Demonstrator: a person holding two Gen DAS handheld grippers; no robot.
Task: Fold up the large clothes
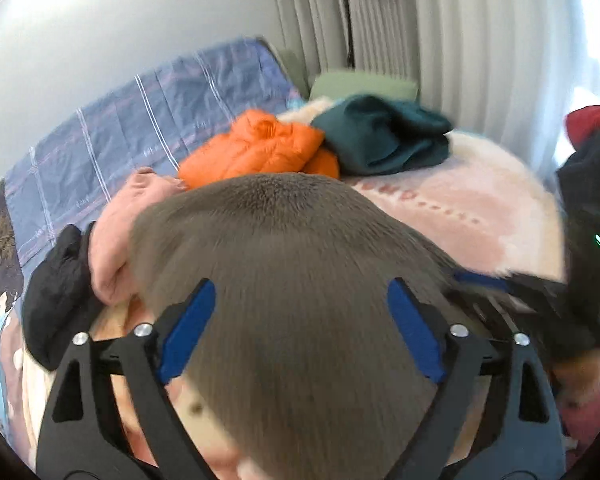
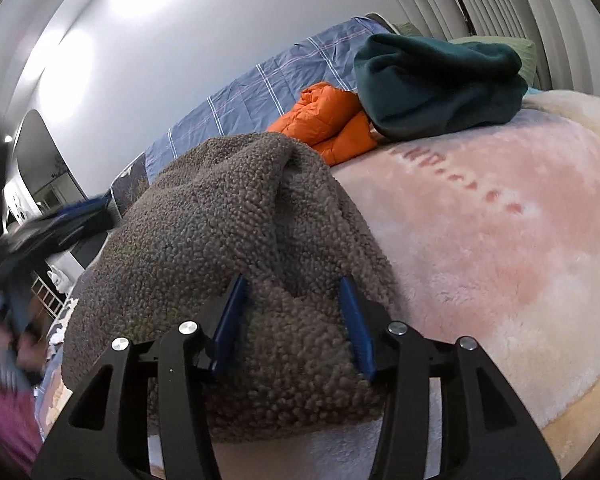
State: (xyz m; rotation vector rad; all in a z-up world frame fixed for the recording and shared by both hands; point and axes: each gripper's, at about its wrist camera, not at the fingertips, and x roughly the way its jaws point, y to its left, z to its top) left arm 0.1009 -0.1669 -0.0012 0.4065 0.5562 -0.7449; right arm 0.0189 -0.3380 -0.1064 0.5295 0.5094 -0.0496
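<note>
Nearby: orange jacket (image 2: pixel 328 120), teal garment (image 2: pixel 440 80) | both fingers released over brown fleece (image 2: pixel 228 216)

brown fleece garment (image 1: pixel 300 280): motion blur is smearing its pile in the left wrist view; the lower frame edge is cutting it off.
left gripper (image 2: pixel 40 232): it is showing only as a dark streak at the left of the right wrist view.
red item (image 1: pixel 592 122): the right frame edge is cropping it; its kind cannot be told.
pink blanket lettering (image 2: pixel 472 184): too faint to read.
</note>
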